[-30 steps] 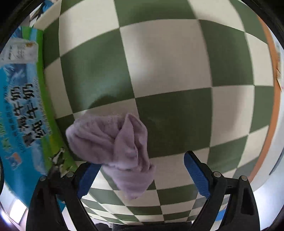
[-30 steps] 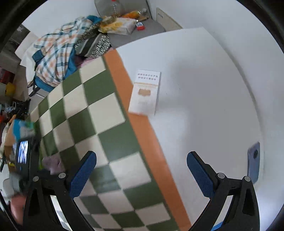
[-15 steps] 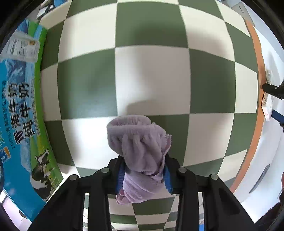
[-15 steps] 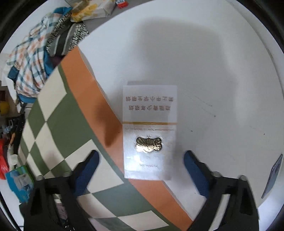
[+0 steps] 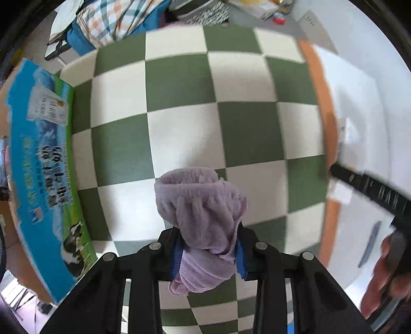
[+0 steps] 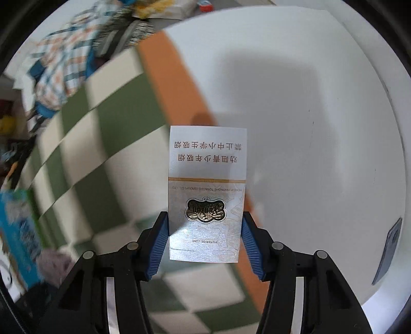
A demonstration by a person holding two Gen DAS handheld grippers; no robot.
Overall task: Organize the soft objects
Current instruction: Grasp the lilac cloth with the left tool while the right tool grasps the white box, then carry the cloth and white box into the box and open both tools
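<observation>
A: Left wrist view. How many things, and where?

B: One left gripper (image 5: 208, 253), its blue pads pressed in on one lilac cloth (image 5: 203, 226). The cloth is bunched between the fingers, bulging out beyond them and hanging below them, over a green-and-white checked mat (image 5: 185, 133). One blue-and-green carton (image 5: 41, 164) with a cow picture lies along the mat's left edge; its print is too blurred to read. At right, one hand (image 5: 385, 277) holds the other gripper's black body. A heap of clothes (image 5: 115, 20) lies at the far edge.

A: Right wrist view?

B: One right gripper (image 6: 205, 244), its jaws closed partway onto the sides of one white pack (image 6: 206, 195), which is held flat-on to the camera, above the mat's orange border (image 6: 177, 84) and a white table (image 6: 308, 102). The print appears upside down: two lines of Chinese characters, then "HONGYUNHONGHE TOBACCO (GROUP) CO., LTD", one gold emblem, and "FILTER DE LUXE". One phone (image 6: 389, 251) lies on the table at right. The cloth shows as a blurred lilac patch near left, beside the carton.
</observation>
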